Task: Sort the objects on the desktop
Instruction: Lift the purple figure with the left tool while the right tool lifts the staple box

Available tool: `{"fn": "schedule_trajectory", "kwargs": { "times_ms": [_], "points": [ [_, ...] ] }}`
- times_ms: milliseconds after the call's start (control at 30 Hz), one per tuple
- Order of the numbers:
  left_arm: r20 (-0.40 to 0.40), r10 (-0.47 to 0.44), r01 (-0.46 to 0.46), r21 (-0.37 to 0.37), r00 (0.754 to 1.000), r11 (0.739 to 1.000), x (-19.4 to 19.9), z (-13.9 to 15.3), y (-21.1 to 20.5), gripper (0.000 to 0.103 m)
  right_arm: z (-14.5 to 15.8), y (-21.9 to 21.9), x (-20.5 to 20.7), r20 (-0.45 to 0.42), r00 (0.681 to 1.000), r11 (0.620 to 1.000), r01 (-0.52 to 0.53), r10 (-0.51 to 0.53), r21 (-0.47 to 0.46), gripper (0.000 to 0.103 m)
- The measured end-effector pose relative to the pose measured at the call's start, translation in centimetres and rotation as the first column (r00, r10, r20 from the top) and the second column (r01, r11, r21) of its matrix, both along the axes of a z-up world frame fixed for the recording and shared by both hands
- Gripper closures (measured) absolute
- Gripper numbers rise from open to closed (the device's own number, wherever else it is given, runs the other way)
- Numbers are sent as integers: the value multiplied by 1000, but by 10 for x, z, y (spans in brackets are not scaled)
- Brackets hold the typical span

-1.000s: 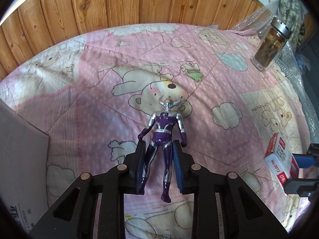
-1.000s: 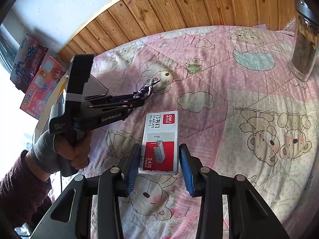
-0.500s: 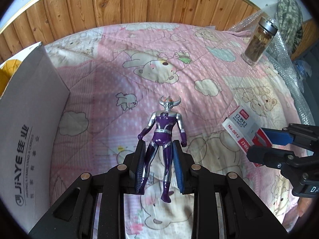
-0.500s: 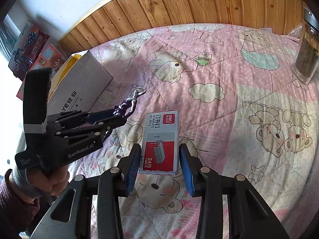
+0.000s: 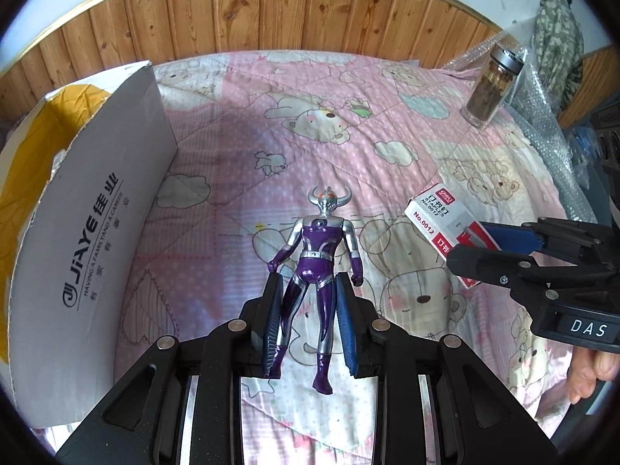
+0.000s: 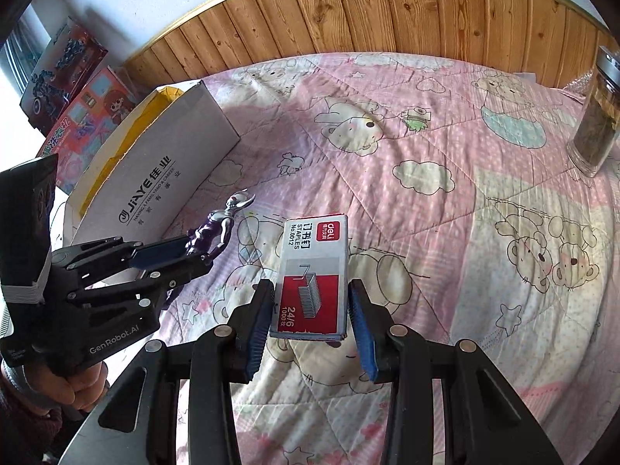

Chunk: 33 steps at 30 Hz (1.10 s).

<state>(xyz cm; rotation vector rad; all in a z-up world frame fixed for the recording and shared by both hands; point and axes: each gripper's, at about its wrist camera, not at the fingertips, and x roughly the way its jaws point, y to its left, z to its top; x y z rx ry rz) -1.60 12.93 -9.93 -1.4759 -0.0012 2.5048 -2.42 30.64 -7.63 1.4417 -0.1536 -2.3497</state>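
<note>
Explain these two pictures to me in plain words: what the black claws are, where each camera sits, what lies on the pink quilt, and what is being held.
No robot here: a person holds a hand-held claw tool in each hand. Each tool carries a wide-angle camera looking along its two fingers, so each picture shows its own claw at the bottom and the other claw off to one side.

The left gripper clamps a purple toy figure by the legs. The right gripper clamps a staple box. Both are held above a pink bear-print quilt.

On the quilt stands a glass jar with a metal lid, and an open cardboard box stands at the left.
</note>
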Motion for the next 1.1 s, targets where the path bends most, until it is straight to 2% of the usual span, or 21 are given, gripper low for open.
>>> {"fn": "schedule_trajectory", "kwargs": {
  "times_ms": [1100],
  "points": [
    [-56,58,-52,104,997,993,57,39,-47,76,19,-62,75,-75,997,999,0,-3,-35,62]
  ]
}}
